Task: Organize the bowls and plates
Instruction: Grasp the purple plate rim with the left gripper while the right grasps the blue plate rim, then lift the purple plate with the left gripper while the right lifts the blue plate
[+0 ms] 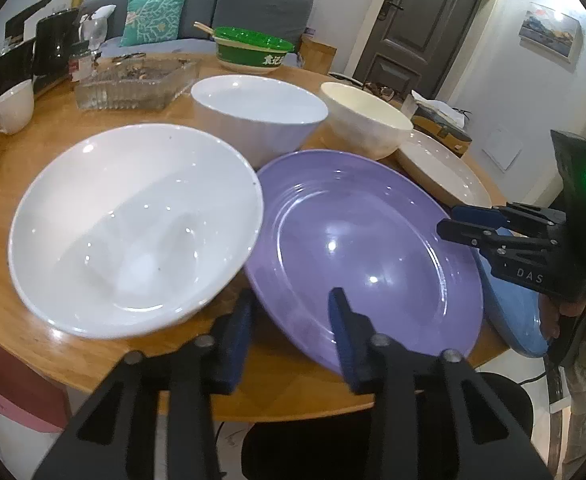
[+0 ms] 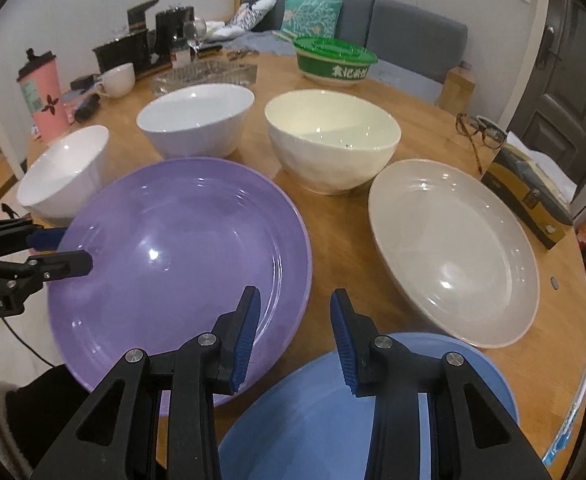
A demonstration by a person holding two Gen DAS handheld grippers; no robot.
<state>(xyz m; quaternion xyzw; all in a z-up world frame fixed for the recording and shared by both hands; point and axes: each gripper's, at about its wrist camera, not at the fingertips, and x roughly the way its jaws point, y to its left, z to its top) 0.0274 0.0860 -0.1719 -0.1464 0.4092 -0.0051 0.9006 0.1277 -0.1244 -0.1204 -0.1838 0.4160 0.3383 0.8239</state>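
On a round wooden table (image 2: 425, 92), three plates sit along the near edge and three bowls behind them. The purple plate (image 2: 181, 256) lies at the near edge, overhanging it slightly; the left gripper (image 1: 291, 312) straddles its near-left rim, one finger under the rim and one above it. Whether the pads already press on the plate cannot be told. To its right, the blue plate (image 2: 357, 412) juts over the near edge, and the right gripper (image 2: 295, 336) hovers above it with its jaws partly apart and nothing between them. The beige plate (image 2: 453, 256) lies near the right edge. Behind the plates stand a wide white bowl (image 1: 133, 232) at the left, a ribbed white bowl (image 2: 197, 120) and a cream bowl (image 2: 333, 140). A green lidded bowl (image 2: 333, 60) sits at the far edge.
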